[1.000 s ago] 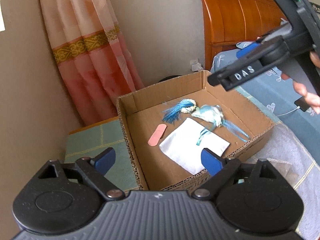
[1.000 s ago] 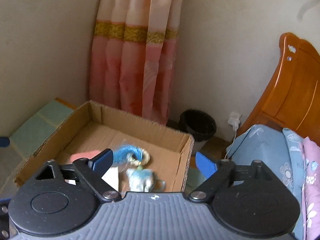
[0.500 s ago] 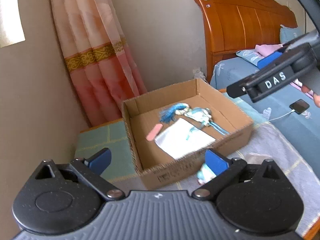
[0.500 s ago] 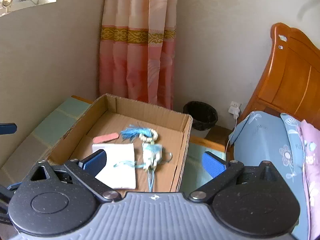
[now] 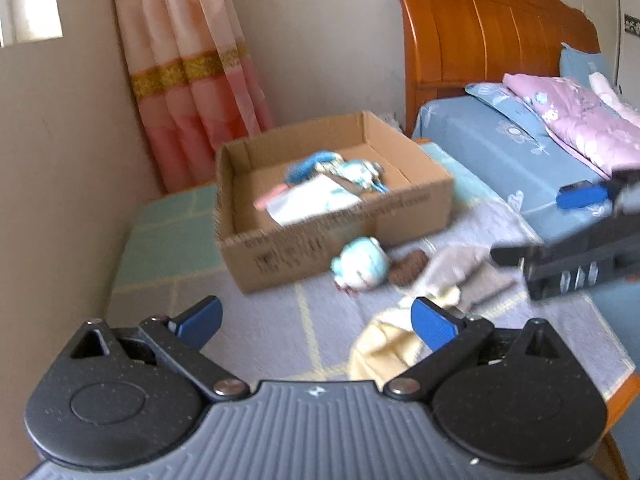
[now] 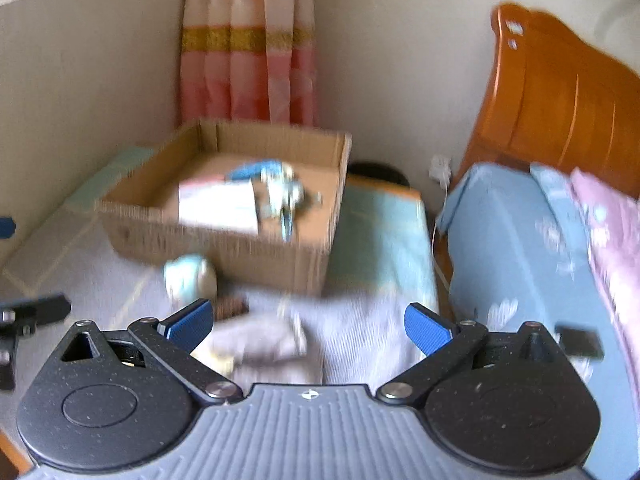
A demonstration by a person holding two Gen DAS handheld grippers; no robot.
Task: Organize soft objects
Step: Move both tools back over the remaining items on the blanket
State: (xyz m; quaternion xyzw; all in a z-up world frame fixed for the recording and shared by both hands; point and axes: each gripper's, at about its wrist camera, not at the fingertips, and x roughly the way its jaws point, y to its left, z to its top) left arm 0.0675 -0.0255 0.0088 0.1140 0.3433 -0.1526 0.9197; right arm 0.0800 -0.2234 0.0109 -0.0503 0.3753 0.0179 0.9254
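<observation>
Both grippers are empty with their jaws spread wide: your left gripper [image 5: 316, 320] hangs above the near part of the worktop [image 5: 256, 320], and your right gripper [image 6: 306, 322] hangs over the same surface towards the edge that runs along the bed [image 6: 520, 248]. Neither touches anything.

Judging by how things lie, you are partway through. The cardboard box [image 5: 320, 236] at the far end of the worktop, close to the curtain [image 5: 192, 80], already holds a white flat pouch [image 5: 316, 204], a pink strip [image 5: 270, 196] and a blue tasselled trinket [image 5: 340, 168]. Still outside it are a pale blue plush toy [image 5: 360, 266] resting just in front of the box's near wall, a small brown knitted piece [image 5: 408, 267] beside the toy, a grey cloth [image 5: 460, 268] nearer the bed-side edge, and a yellow cloth [image 5: 384, 348] at the near edge, right under your left gripper's right finger.

Your left gripper points along the worktop towards the box, tilted slightly down. Your right gripper comes in from the bed side, seen in the left view as a dark body [image 5: 580, 256] above the grey cloth. Both views are blurred, so finer detail of the loose pieces cannot be told. The plush toy looks like the easiest next pick.
</observation>
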